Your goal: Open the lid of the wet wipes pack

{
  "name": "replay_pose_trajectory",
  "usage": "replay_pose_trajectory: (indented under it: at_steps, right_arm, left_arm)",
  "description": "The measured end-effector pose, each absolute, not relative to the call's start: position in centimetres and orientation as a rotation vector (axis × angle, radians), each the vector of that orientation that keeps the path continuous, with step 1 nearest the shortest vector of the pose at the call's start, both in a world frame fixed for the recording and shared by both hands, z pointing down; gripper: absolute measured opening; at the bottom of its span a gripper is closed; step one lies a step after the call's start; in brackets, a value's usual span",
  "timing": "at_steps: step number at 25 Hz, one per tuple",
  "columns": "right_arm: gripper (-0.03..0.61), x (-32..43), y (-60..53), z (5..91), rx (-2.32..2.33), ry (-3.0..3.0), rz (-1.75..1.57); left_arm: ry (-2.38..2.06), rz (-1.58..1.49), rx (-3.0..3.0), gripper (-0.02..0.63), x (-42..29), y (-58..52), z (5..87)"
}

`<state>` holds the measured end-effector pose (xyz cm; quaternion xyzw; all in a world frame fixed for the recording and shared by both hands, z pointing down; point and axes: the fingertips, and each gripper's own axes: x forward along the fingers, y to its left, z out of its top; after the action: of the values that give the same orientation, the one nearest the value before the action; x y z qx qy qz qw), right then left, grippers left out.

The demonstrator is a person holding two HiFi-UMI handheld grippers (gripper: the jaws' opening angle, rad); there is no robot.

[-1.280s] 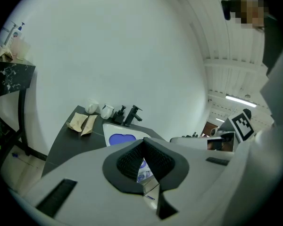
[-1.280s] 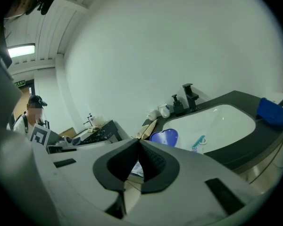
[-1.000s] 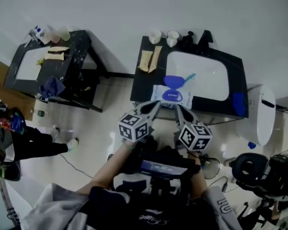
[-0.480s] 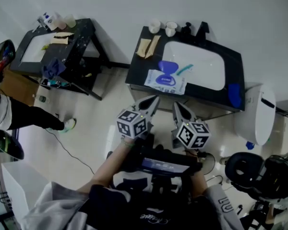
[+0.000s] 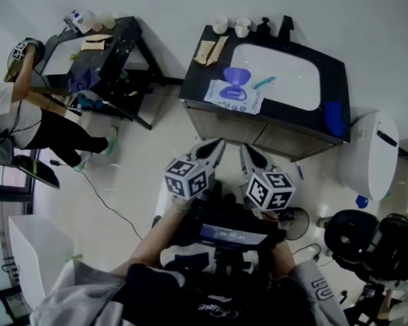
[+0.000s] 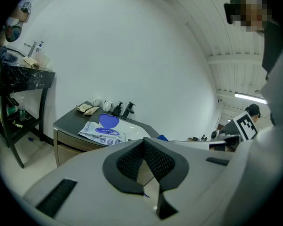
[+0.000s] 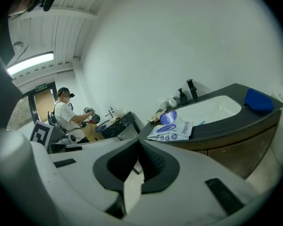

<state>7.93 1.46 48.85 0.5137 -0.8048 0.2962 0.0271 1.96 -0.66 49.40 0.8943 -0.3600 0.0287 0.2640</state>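
The wet wipes pack (image 5: 232,96) lies on the dark counter (image 5: 194,87) just beside the white basin (image 5: 289,83), its blue lid (image 5: 236,75) flipped up, while the left gripper (image 5: 219,142) and right gripper (image 5: 244,148) hang well short of it, jaws pressed together on nothing.

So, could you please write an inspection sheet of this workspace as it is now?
Surface: dark counter with white sink.
Job's things: wet wipes pack flat at the sink's edge, blue lid flipped open.
Clutter: two cups, tan cloths, blue cloth.
Grippers: left gripper and right gripper both shut, empty, short of the counter.
Cables: one cable on the floor.
Surroundings: toilet, second table, a person beside it.
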Motion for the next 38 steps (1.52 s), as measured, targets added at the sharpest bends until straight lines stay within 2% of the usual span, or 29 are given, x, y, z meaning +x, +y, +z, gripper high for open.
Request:
replay_pose_trajectory:
  at_steps: [38]
  right_arm:
    - [0.006, 4.1, 0.0, 47.5, 1.692, -2.392, 0.776]
  left_arm:
    - [-0.870, 0.084, 2.504, 0.006, -1.8, -2.8, 48.0]
